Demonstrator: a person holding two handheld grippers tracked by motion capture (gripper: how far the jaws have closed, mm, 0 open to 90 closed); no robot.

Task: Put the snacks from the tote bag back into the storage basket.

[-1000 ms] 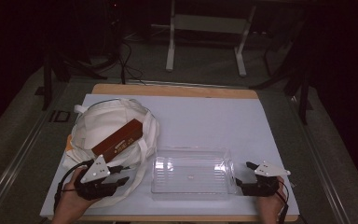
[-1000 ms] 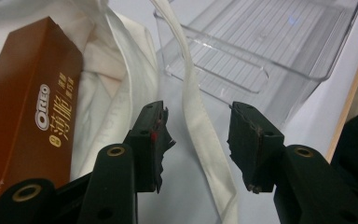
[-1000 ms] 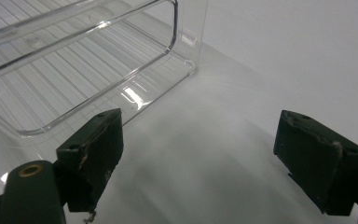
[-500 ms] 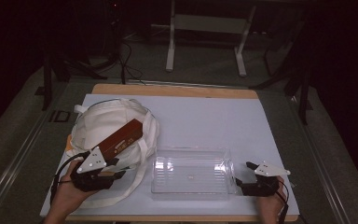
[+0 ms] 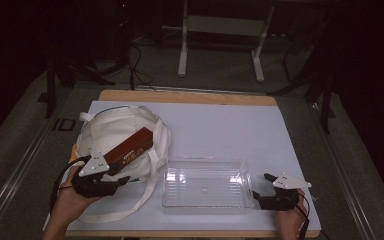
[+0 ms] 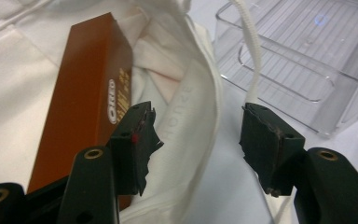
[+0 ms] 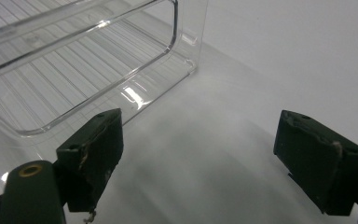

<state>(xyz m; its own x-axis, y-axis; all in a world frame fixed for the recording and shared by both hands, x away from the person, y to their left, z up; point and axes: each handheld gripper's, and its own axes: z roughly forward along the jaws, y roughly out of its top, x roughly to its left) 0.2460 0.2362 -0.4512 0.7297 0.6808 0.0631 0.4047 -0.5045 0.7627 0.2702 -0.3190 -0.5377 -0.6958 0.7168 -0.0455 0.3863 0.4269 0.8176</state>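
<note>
Box: the brown cookie box (image 5: 129,146) is lying slanted on the white tote bag (image 5: 110,129) at the left of the table, its near end resting at the bag's mouth, its far end pointing up and to the right.
Left gripper: the left gripper (image 6: 196,130) is standing partly open; its jaws have just been opening, and nothing is pressed between them now. One jaw is sitting just beside the box's near end, the other is over the bag's rim.
Change: compared with a second ago, this gripper is sitting a little more to the left and closer to the box's near end, while the box is keeping its place on the bag.
Meaning: it seems the box is being released or re-gripped; I judge it is not yet carried away from the bag.
Bag strap: the white strap (image 5: 150,167) is running between the bag and the tray, and in the left gripper view a cord is hanging across the far jaw; it can catch the gripper.
Tray: the clear plastic tray (image 5: 206,183) is standing empty near the middle of the table's front edge, just right of the bag.
Right gripper: the right gripper (image 7: 200,154) is waiting wide open and empty, just beside the tray's right end wall.
Table cover: the white sheet (image 5: 260,130) is lying flat under everything; the far floor is too dark to read, probably cables and a stand.
</note>
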